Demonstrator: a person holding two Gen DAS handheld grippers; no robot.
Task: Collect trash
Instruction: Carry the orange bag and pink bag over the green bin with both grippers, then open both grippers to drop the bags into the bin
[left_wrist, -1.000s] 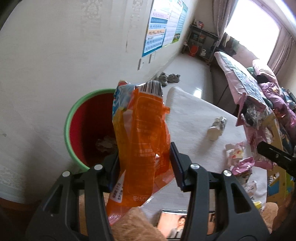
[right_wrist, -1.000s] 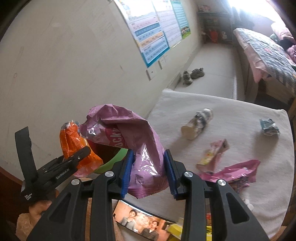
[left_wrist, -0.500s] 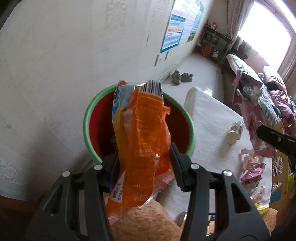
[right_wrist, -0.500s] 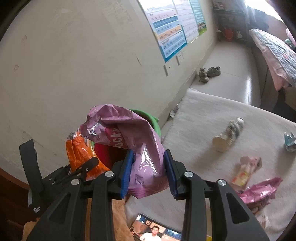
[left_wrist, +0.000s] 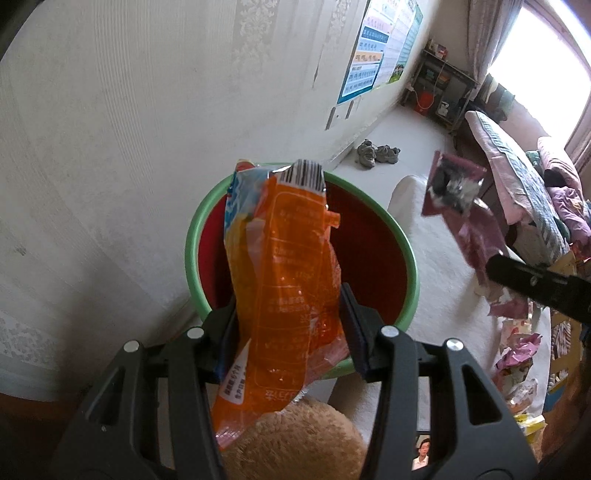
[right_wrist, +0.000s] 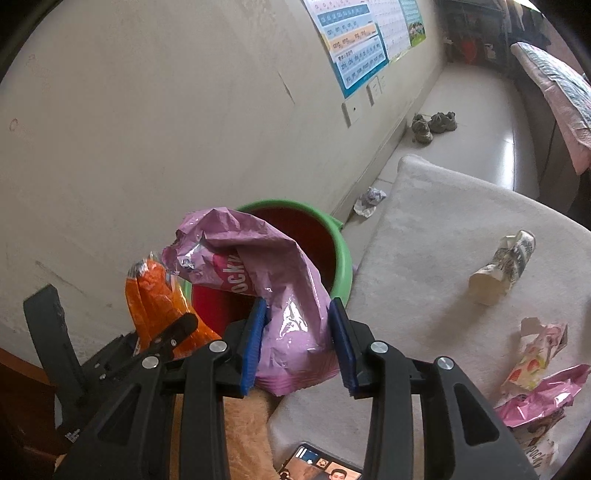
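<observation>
An orange snack bag (left_wrist: 284, 266) stands upright in my left gripper (left_wrist: 288, 306), whose jaws are shut on its lower half. Right behind it is the bin, red inside with a green rim (left_wrist: 189, 243), against the wall. My right gripper (right_wrist: 297, 306) is shut on a crumpled purple Pocky bag (right_wrist: 266, 258), and the bag's top hangs over the bin's rim (right_wrist: 341, 254). In the right wrist view the orange bag (right_wrist: 147, 291) shows at the left, beside the bin. In the left wrist view the purple bag (left_wrist: 454, 188) hangs at the right.
On the pale rug (right_wrist: 424, 221) lie a crushed cup (right_wrist: 502, 266), a strawberry wrapper (right_wrist: 539, 350) and a pink wrapper (right_wrist: 543, 398). A crumpled paper (right_wrist: 369, 199) lies by the wall, shoes (right_wrist: 432, 123) farther off. A phone (right_wrist: 321, 465) and a brown plush (left_wrist: 288, 439) are close below.
Both grippers have moved toward the wall and the bin with their bags. The bin now sits centred behind the orange bag, and the purple bag has come over the rim.
</observation>
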